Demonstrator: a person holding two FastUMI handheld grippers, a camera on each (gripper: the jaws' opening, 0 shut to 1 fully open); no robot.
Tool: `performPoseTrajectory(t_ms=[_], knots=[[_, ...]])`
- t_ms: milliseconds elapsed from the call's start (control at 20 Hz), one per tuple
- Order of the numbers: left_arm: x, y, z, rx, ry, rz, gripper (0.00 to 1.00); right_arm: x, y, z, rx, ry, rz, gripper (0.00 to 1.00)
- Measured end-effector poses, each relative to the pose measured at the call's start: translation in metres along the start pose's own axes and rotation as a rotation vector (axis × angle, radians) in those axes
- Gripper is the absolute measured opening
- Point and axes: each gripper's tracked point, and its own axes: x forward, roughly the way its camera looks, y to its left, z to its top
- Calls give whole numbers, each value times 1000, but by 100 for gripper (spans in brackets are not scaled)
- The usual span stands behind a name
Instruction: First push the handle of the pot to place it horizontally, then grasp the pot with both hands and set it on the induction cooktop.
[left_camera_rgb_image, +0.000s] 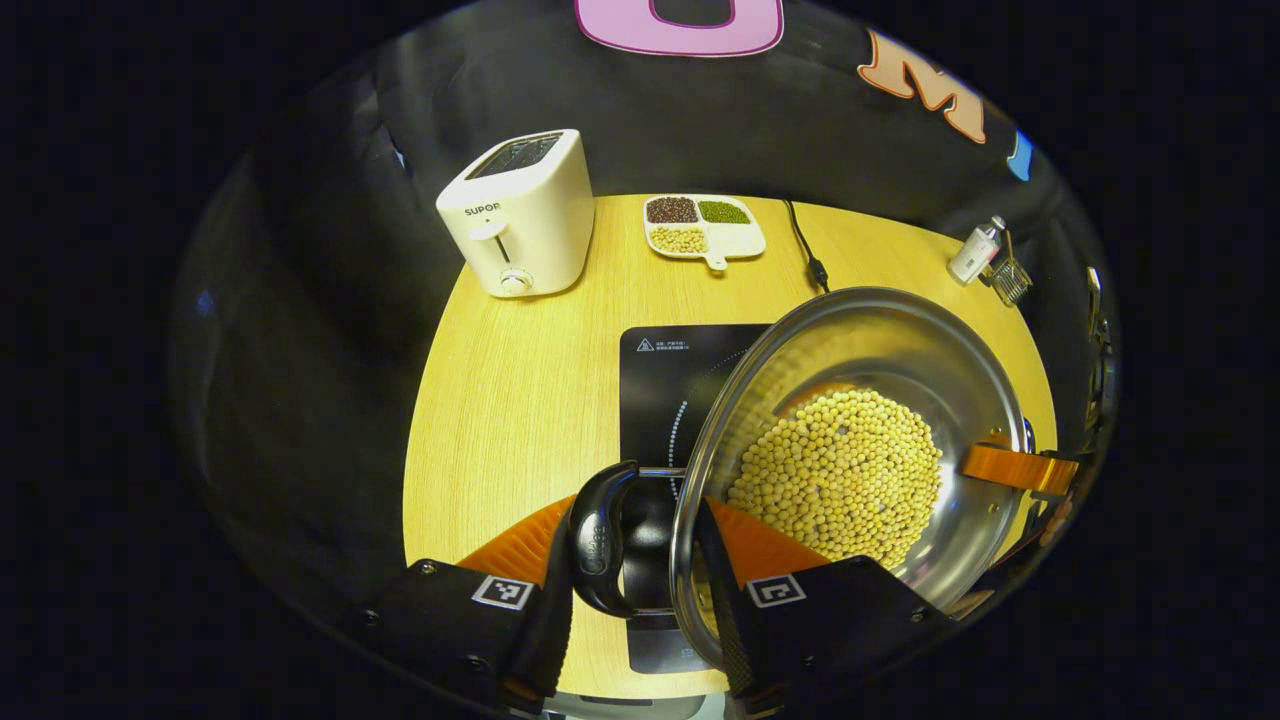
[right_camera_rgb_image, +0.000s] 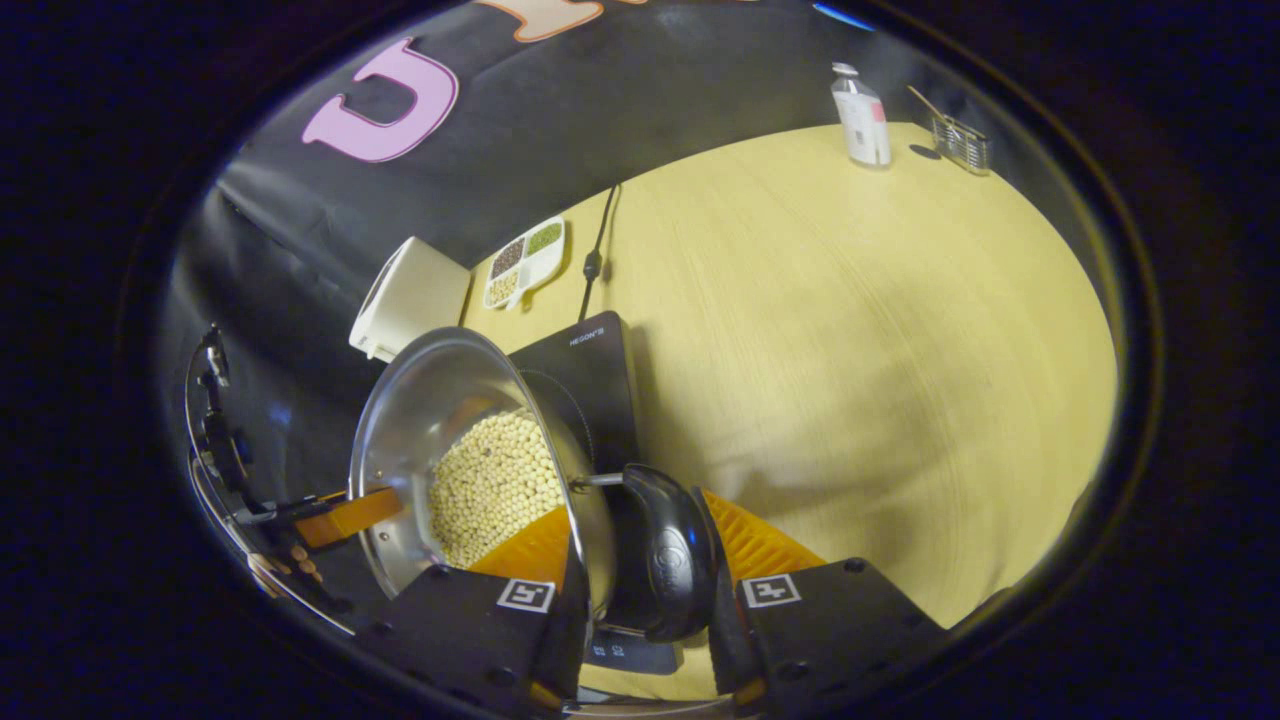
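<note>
While both tongs (left_camera_rgb_image: 635, 560) (right_camera_rgb_image: 640, 570) pinch the pot (left_camera_rgb_image: 850, 450) handles, cooktop (left_camera_rgb_image: 665, 385) lies below it at frame centre.

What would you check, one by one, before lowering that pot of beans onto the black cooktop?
1. Left gripper holds one side: ok. Its fingers straddle the pot rim and its black handle.
2. Right gripper holds the other side: ok. Its fingers close around the opposite handle and rim.
3. Pot over the induction cooktop: ok, the cooktop lies beneath and behind the pot.
4. Pot level: cannot tell, the fisheye views distort it.
5. Beans contained: ok, all lie in the pot's bottom.
6. Power cord out of the way: ok, it runs along the table behind the cooktop.
</note>
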Motion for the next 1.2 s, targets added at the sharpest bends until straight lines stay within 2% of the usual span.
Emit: performPoseTrajectory(t_ms=[150, 200, 500, 800, 850, 1200], knots=[[0, -1, 2, 7, 2, 11, 63, 1, 0, -1, 6, 8, -3, 47], [1, -2, 3, 9, -1, 14, 63, 2, -1, -1, 6, 14, -7, 53], [5, -3, 4, 20, 12, 28, 65, 3, -1, 1, 9, 25, -31, 53], [7, -2, 2, 1, 7, 16, 68, 8, 1, 0, 14, 44, -5, 53], [8, -1, 0, 4, 16, 17, 68, 1, 0, 1, 14, 47, 2, 48], [8, -1, 0, 12, 16, 10, 70, 6, 0, 0, 20, 67, 25, 49]])
